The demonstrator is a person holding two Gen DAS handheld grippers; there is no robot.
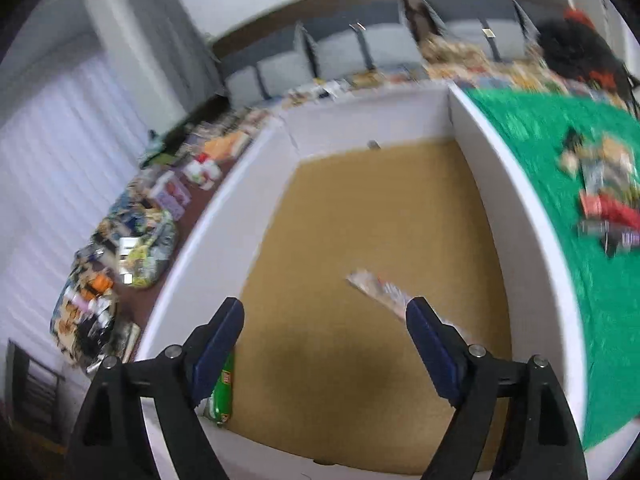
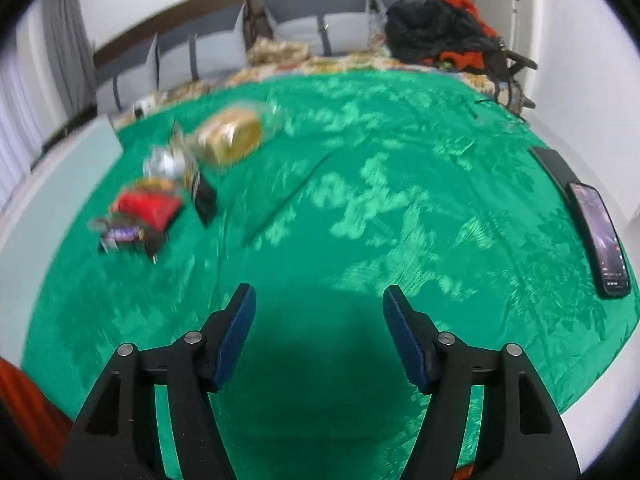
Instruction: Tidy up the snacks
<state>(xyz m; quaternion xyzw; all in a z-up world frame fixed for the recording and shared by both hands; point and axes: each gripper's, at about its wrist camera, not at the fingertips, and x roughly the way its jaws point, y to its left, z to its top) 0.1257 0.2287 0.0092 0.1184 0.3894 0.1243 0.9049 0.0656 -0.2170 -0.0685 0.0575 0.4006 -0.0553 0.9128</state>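
One white box [image 1: 516, 216], two packets inside; one phone [image 2: 602, 240]; one green cloth [image 2: 360, 200].

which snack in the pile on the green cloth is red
The red packet in the middle of the pile on the green cloth; the loaf-like pack behind is tan, the silvery wrapper between them grey.

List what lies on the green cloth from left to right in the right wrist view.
purple-wrapped bar → red snack packet → silver packet → yellow-brown snack bag → phone at the right edge of the green cloth.
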